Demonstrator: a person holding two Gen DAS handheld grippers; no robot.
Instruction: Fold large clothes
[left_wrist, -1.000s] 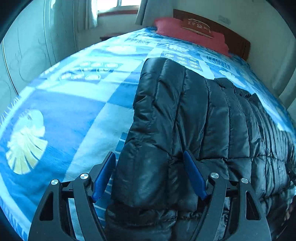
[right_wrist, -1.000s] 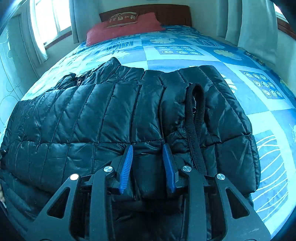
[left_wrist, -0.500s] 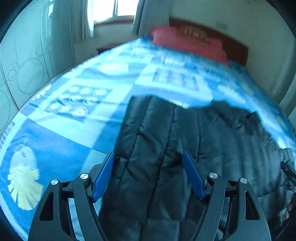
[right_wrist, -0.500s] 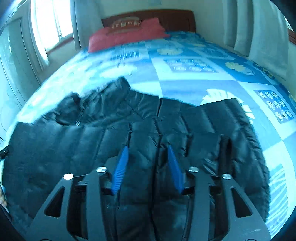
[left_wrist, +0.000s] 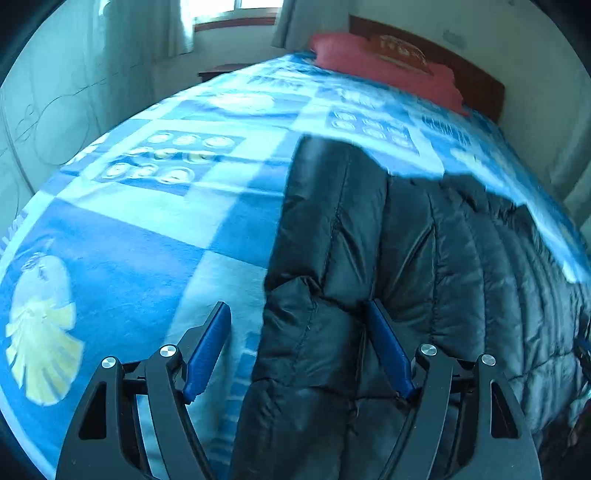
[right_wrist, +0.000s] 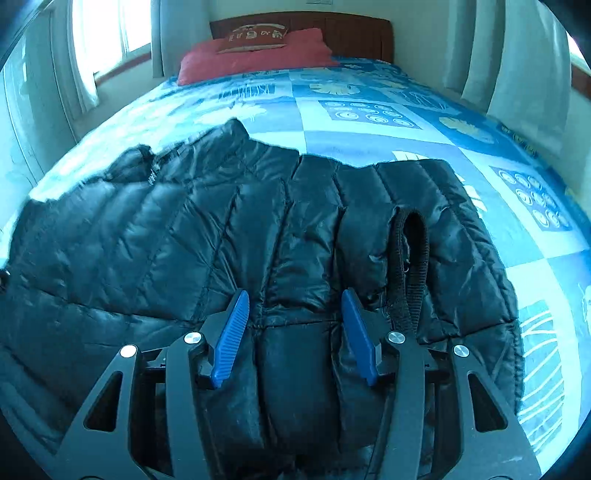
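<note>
Black quilted jacket (right_wrist: 280, 236), lying folded across the blue patterned blanket (right_wrist: 369, 122) of the bed and filling the lower centre and left of the right wrist view; in the left wrist view the jacket (left_wrist: 424, 266) occupies the lower right. A black strap loop (right_wrist: 410, 266) lies on the jacket, right of centre. Right gripper (right_wrist: 295, 321), bottom centre: jaws opening, a padded fold between them, the blue pads clear of the fabric on both sides. Left gripper (left_wrist: 299, 332), bottom centre: jaws wide apart, straddling the jacket's edge; one pad lies against the fabric, the other stands over bare blanket, so nothing is clamped. Red pillow (right_wrist: 255, 55) and wooden headboard (right_wrist: 354, 33) at the top; curtains (right_wrist: 517, 66) at upper right.
</note>
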